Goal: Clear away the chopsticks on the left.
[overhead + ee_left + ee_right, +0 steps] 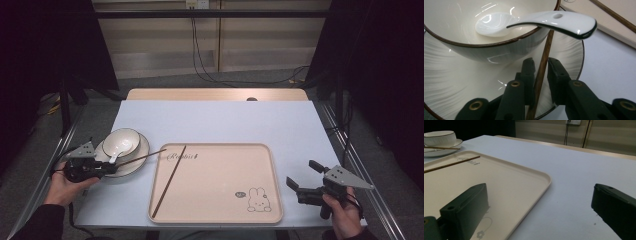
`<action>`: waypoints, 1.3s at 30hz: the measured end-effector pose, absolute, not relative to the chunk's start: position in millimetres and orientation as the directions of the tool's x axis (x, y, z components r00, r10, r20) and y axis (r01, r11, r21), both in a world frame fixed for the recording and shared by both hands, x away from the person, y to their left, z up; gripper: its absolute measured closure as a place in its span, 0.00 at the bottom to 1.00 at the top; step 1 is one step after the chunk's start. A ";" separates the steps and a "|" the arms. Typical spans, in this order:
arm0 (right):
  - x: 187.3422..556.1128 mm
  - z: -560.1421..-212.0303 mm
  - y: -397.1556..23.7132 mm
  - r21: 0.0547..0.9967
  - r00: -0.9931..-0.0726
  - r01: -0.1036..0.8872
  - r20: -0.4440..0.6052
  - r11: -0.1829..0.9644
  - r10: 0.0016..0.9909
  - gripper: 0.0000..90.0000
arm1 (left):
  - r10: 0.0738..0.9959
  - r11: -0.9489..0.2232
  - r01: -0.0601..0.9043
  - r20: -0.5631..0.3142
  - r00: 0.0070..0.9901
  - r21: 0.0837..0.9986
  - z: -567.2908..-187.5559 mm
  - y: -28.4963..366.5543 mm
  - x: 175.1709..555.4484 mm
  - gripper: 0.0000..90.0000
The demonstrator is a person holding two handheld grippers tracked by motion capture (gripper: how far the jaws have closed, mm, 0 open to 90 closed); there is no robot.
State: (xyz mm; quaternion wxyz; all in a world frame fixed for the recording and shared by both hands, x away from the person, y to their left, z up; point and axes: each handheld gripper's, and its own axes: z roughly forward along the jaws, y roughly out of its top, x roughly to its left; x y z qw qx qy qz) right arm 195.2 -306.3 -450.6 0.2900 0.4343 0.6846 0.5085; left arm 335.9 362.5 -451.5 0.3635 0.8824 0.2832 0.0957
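Note:
A white bowl [121, 141] with a dark rim stands on a white plate [139, 159] at the table's left, and a white spoon [116, 151] lies in it with its handle over the rim. My left gripper [106, 168] is over the plate's near side, shut on a brown chopstick [142, 156] whose far tip reaches the tray's corner. In the left gripper view that chopstick [546, 50] runs between the jaws, under the spoon [554, 21] and past the bowl [486, 52]. A second chopstick [169, 180] lies on the beige tray [215, 175]. My right gripper [301, 172] is open, right of the tray.
The tray [506, 185] has a rabbit drawing [257, 200] at its near right corner. A pale blue cloth [225, 122] covers the table, with bare room behind and to the right of the tray. Cables hang down the wall behind the table.

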 end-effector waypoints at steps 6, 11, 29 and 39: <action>195.2 -450.5 -306.1 0.948 -0.461 0.298 0.045 0.107 0.886 0.01 | 0.553 -0.590 0.442 -0.061 0.831 0.675 -449.0 361.4 333.0 0.92; 195.4 -450.6 -305.7 0.949 -0.457 0.298 0.044 0.106 0.888 0.01 | 0.559 -0.571 0.451 -0.077 0.826 0.686 -448.6 360.9 330.5 0.94; 195.7 -450.6 -305.6 0.947 -0.460 0.301 0.043 0.110 0.887 0.01 | 0.604 -0.468 0.519 -0.171 0.779 0.715 -434.5 358.1 312.1 0.95; 195.7 -450.6 -305.6 0.949 -0.457 0.296 0.042 0.108 0.888 0.01 | 0.650 -0.393 0.572 -0.222 0.727 0.720 -432.0 344.8 290.2 0.95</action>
